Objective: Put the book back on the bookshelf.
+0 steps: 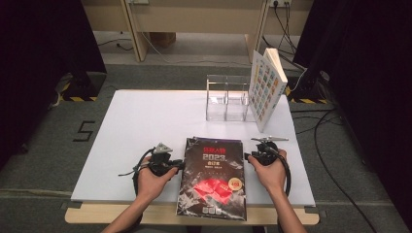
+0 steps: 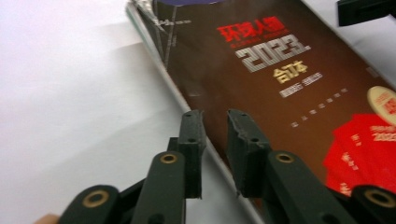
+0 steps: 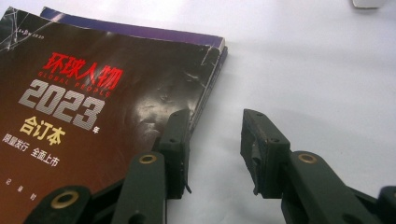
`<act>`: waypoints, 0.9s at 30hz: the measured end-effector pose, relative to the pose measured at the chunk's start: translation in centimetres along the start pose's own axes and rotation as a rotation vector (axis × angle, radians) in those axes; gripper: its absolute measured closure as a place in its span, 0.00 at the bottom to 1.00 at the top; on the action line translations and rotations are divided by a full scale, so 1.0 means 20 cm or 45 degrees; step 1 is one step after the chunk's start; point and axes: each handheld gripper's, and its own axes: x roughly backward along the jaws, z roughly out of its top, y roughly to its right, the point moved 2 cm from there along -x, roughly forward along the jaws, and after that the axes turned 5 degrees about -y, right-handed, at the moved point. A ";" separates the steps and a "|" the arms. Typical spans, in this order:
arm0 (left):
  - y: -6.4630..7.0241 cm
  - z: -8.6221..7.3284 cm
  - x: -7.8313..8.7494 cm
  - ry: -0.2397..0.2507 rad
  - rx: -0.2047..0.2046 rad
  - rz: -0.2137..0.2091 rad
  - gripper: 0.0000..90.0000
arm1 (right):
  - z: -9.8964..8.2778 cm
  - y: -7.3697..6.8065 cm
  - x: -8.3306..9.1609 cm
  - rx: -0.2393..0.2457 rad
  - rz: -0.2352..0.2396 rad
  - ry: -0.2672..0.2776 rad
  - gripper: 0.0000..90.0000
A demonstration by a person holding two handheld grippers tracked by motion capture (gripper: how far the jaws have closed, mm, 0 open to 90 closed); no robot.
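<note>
Both tongs, left [image 1: 179, 165] narrowly parted and right [image 1: 248, 156] spread wider, flank the thick dark glossy magazine [image 1: 213, 175] on the white tabletop [image 1: 141, 126], seemingly readying to grip its edges.

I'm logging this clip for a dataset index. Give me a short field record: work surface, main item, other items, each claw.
surface: white table
main item: dark magazine, flat at the near edge
other items: clear acrylic holder; colourful book leaning beside it
left claw: at the magazine's left edge, jaws nearly together, nothing seen gripped
right claw: at its right edge, jaws apart, one over the cover
</note>
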 end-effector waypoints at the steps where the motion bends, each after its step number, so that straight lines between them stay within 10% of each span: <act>1: 0.00 0.00 0.00 0.006 0.004 0.005 0.86 | 0.00 0.00 0.00 0.005 -0.001 0.003 0.70; 11: -0.05 0.00 0.00 0.017 0.084 0.063 0.99 | 0.00 0.01 0.00 0.013 -0.008 0.003 0.70; 27: 0.02 0.04 -0.04 -0.042 -0.016 0.061 1.00 | 0.01 0.02 0.00 -0.010 0.000 0.000 0.69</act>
